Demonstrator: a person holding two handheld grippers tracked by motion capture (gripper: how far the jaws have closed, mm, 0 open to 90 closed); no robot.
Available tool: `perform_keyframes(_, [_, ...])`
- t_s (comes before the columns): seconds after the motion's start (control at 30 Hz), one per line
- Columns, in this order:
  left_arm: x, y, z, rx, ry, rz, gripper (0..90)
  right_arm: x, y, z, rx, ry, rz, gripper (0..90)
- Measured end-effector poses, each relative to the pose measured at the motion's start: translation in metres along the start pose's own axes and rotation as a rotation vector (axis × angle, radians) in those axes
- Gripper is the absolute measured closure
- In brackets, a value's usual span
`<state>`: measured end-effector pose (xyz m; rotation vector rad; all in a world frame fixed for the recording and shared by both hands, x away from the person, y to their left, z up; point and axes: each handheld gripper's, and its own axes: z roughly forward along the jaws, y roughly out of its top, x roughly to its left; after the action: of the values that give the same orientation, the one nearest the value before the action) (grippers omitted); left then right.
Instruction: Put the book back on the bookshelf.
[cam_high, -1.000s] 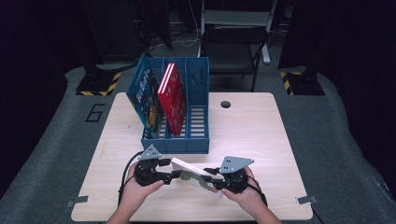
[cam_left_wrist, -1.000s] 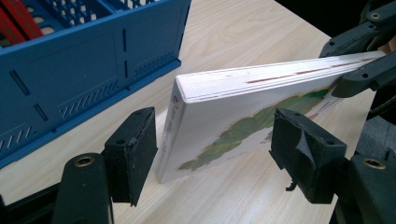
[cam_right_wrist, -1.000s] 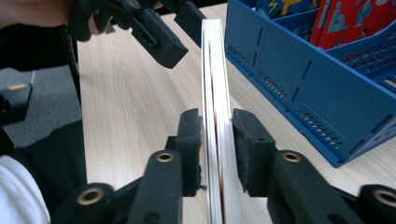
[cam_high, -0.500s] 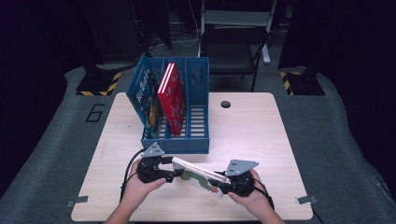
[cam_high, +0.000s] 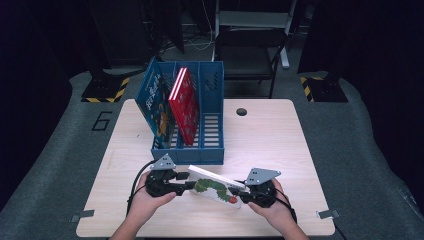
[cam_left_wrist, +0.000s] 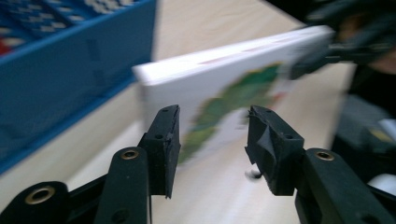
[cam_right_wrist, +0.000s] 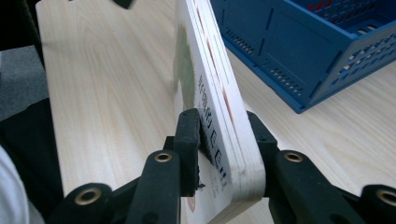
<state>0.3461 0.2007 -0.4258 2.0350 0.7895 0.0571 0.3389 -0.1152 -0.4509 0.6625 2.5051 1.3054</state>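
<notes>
A white picture book (cam_high: 215, 187) with a green caterpillar on its cover hangs just above the table's near edge, between my two grippers. My right gripper (cam_high: 240, 192) is shut on its right end; in the right gripper view both pads press the book (cam_right_wrist: 210, 93) near its corner, and the jaws (cam_right_wrist: 222, 116) have just tightened. My left gripper (cam_high: 186, 182) is at the book's left end. Its jaws (cam_left_wrist: 212, 121) have just been closing but still stand apart. The book (cam_left_wrist: 233, 79) lies just past the tips and neither pad presses it.
A blue file rack (cam_high: 187, 155) stands on the wooden table (cam_high: 260, 140) just behind the grippers. A red book (cam_high: 184, 107) and a blue book (cam_high: 157, 107) stand upright in it, and its right slot is free. A dark chair (cam_high: 245, 50) stands beyond the table.
My right hand and the book's right end have shifted slightly to the right. The left hand has stayed at the book's left end.
</notes>
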Motion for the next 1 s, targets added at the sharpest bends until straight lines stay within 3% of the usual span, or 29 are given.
perform_keyframes(0.03, [-0.006, 0.002, 0.000, 0.013, 0.017, 0.045, 54.1, -0.002, 0.001, 0.002, 0.000, 0.002, 0.003, 70.9])
perform_keyframes(0.2, [-0.012, 0.008, -0.006, -0.003, 0.115, 0.093, 47.2, -0.001, 0.005, 0.005, 0.004, 0.040, -0.032, 75.6])
perform_keyframes(0.4, [-0.001, 0.015, -0.007, -0.022, 0.147, 0.047, 40.7, 0.000, 0.008, 0.008, 0.001, 0.046, -0.025, 76.2])
perform_keyframes(0.47, [0.003, 0.022, -0.007, -0.021, 0.151, 0.061, 38.4, -0.001, 0.007, 0.008, -0.004, 0.052, -0.021, 76.2])
perform_keyframes(0.67, [-0.003, 0.043, 0.011, 0.013, 0.117, 0.130, 34.9, -0.001, 0.008, 0.009, -0.008, 0.054, -0.022, 76.1])
perform_keyframes(0.73, [-0.006, 0.049, 0.018, 0.033, 0.081, 0.160, 33.4, -0.001, 0.007, 0.009, -0.008, 0.054, -0.024, 76.0])
perform_keyframes(0.87, [-0.010, 0.051, 0.034, 0.104, 0.036, 0.202, 30.2, 0.000, 0.007, 0.008, -0.013, 0.054, -0.026, 75.2])
perform_keyframes(1.0, [-0.013, 0.050, 0.040, 0.105, 0.040, 0.222, 27.1, -0.001, 0.006, 0.006, -0.019, 0.050, -0.023, 74.4])
